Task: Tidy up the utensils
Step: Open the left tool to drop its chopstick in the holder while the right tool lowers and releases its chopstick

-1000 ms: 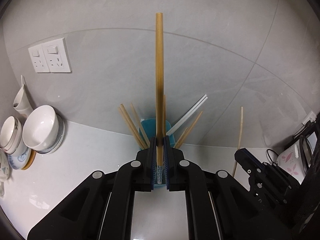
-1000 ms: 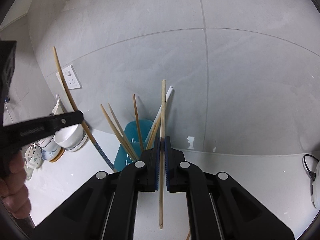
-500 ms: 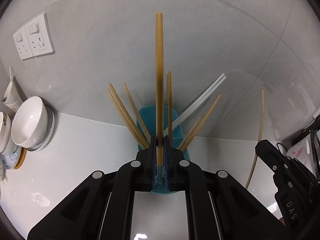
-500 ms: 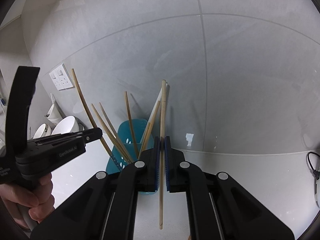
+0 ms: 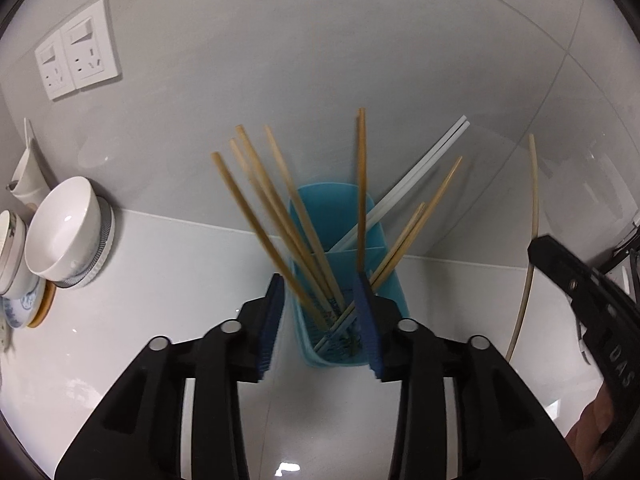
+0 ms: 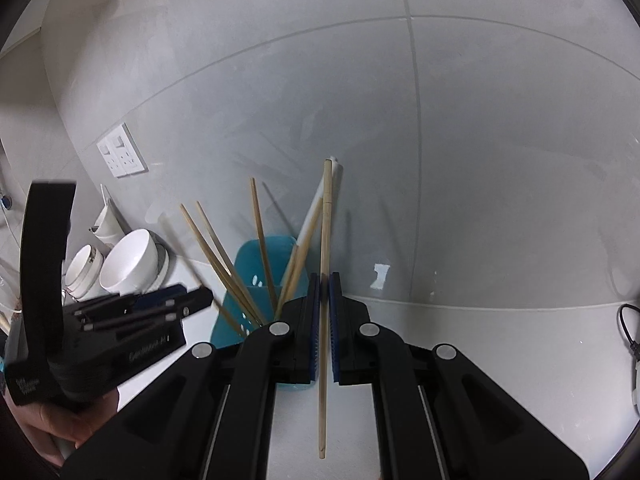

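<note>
A blue plastic holder (image 5: 334,212) stands on the white counter against the wall, with several wooden chopsticks and a white pair (image 5: 420,176) leaning in it. My left gripper (image 5: 320,292) hovers just over the holder's near end and its jaws are opening. A blurred wooden chopstick (image 5: 256,232) slants between the pads into the holder, and neither pad presses on it. My right gripper (image 6: 324,280) is shut on an upright wooden chopstick (image 6: 326,216), right of and in front of the holder (image 6: 256,264). The right wrist view shows the left gripper (image 6: 192,298) at the holder's left.
White bowls (image 5: 64,224) are stacked at the left by the wall, with a white jug (image 5: 26,172) behind them. A double wall socket (image 5: 76,64) sits above. A black cable (image 6: 628,332) lies at the far right of the counter.
The left gripper sank toward the holder and its jaws went from shut to open, letting go of the wooden chopstick, which now leans left inside the holder. The right gripper kept still.
</note>
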